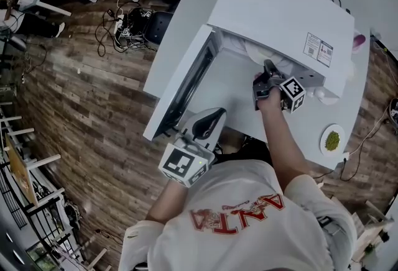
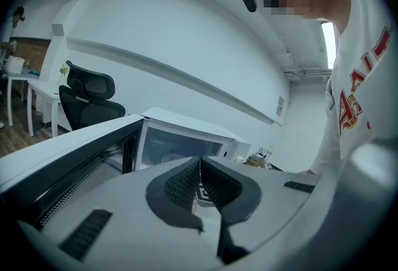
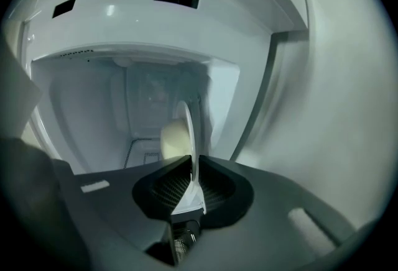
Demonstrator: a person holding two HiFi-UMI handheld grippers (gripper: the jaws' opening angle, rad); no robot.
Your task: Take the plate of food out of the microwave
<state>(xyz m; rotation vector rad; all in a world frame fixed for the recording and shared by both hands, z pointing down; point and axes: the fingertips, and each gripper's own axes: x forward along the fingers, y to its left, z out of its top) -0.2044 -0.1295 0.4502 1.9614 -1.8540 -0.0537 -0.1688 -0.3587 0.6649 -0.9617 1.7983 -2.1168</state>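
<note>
A white microwave [image 1: 280,15] stands on a white table, its door [image 1: 186,86] swung open to the left. My right gripper [image 1: 268,71] reaches into the cavity mouth. In the right gripper view the right gripper [image 3: 194,167] is shut on the near rim of a white plate [image 3: 186,130], seen edge-on, with a pale round piece of food [image 3: 173,139] on it. My left gripper [image 1: 211,115] hangs by the door's free edge, apart from the plate. In its own view the left gripper [image 2: 200,167] is shut on nothing and faces the open microwave [image 2: 180,139].
A small plate of green food [image 1: 333,139] sits on the table [image 1: 186,27] to the right of the microwave, near the table's edge. Cables and a power strip [image 1: 124,24] lie on the wooden floor to the left. A black office chair [image 2: 87,99] stands beyond the door.
</note>
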